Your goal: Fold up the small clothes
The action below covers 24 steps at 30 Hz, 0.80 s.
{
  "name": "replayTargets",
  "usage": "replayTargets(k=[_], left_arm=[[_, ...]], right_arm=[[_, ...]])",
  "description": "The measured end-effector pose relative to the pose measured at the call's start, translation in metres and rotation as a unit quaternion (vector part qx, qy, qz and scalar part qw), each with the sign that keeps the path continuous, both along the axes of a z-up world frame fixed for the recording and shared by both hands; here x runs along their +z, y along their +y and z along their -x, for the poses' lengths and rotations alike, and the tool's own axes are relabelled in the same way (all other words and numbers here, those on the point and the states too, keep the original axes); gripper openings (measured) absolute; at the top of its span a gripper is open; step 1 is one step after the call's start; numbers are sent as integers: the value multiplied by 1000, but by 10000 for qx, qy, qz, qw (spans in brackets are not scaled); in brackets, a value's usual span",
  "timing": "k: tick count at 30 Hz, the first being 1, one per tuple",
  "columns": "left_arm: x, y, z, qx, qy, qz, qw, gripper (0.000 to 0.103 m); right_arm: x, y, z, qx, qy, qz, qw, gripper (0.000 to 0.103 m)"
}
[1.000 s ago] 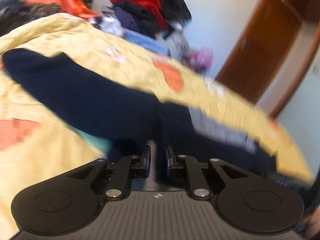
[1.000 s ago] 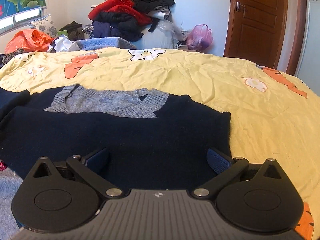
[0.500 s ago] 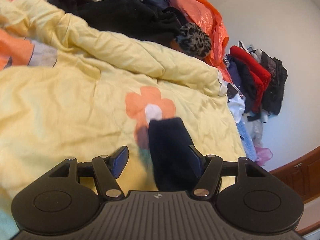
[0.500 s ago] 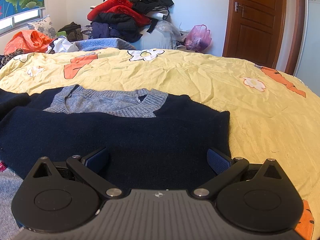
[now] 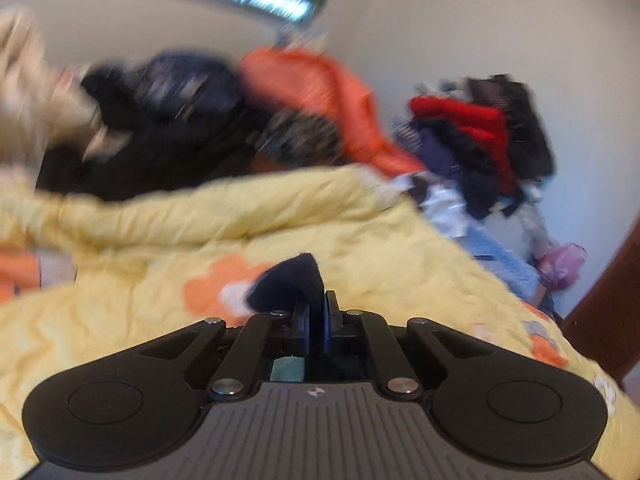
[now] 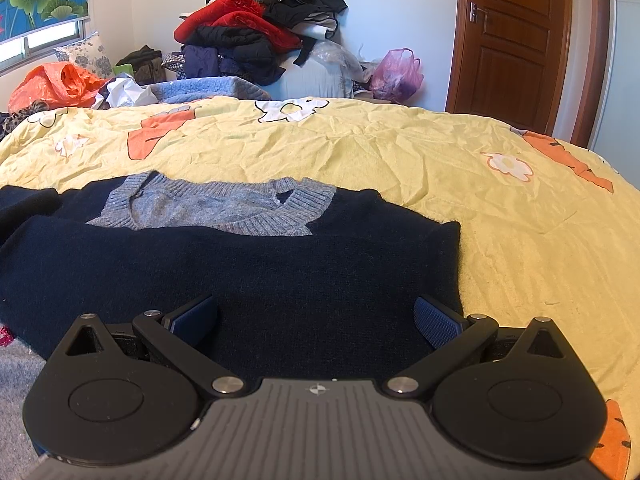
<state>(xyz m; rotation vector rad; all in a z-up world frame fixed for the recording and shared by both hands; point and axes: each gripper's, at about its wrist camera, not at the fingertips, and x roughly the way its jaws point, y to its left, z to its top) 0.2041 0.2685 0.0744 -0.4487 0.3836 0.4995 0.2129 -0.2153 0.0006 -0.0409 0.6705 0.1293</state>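
Observation:
A small navy sweater [image 6: 256, 276] with a grey knit collar [image 6: 224, 212] lies flat on the yellow bedspread [image 6: 400, 152]. My right gripper [image 6: 316, 318] is open and empty, low over the sweater's near part, its fingers apart above the dark cloth. In the blurred left wrist view my left gripper [image 5: 316, 320] is shut on a navy sleeve end [image 5: 290, 284], which sticks up and curls over to the left above the bedspread [image 5: 160, 240].
Piles of clothes [image 6: 256, 28] and an orange bag [image 6: 56, 80] stand behind the bed; they also show in the left wrist view [image 5: 472, 136]. A pink bag [image 6: 396, 72] sits by the brown door [image 6: 508, 40]. A grey rug [image 6: 16, 376] lies at the bed's left edge.
My left gripper opened beside the sleeve half a second ago, then shut on its end and lifted. The left view swung upward. The right gripper and sweater body have barely moved.

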Motion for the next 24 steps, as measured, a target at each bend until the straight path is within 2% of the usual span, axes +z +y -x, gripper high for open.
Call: replayTargets(k=[2,4,6,8,11,14,15,19,22,24], left_arm=[[22,-59,9,-653,-328,-783,9942,6],[30,-126,22,-1421,-637,-1401,9778,6],[24,-189,36,-2244,-743,-1576,9588,6],[5,-243,44,-2935,-578,-1619,9404,6],[-31,-292,49,-3396,-147,-1568,9273,6],[-61,-309,52,-3572,221,-1743,9174,6],[-63,-308,50,-3596,399,-1713,9164,6],[-43,-272,66,-3232,120,-1340,9367,6],[-39,-228,81,-2773,-8,-414,9599,7],[-47,-202,88,-2543,50,68,9671,10]], right_arm=[[0,0,0,0,-1,-2,10000,103],[0,0,0,3,-3,-11,10000,103],[0,0,0,2,-4,-12,10000,103],[0,0,0,0,-6,-29,10000,103],[0,1,0,-9,-9,-55,10000,103],[0,-1,0,-9,-13,-71,10000,103],[0,0,0,-8,-17,-83,10000,103],[0,0,0,-9,-18,-78,10000,103],[0,0,0,-4,-9,-56,10000,103],[3,3,-5,26,56,41,10000,103]])
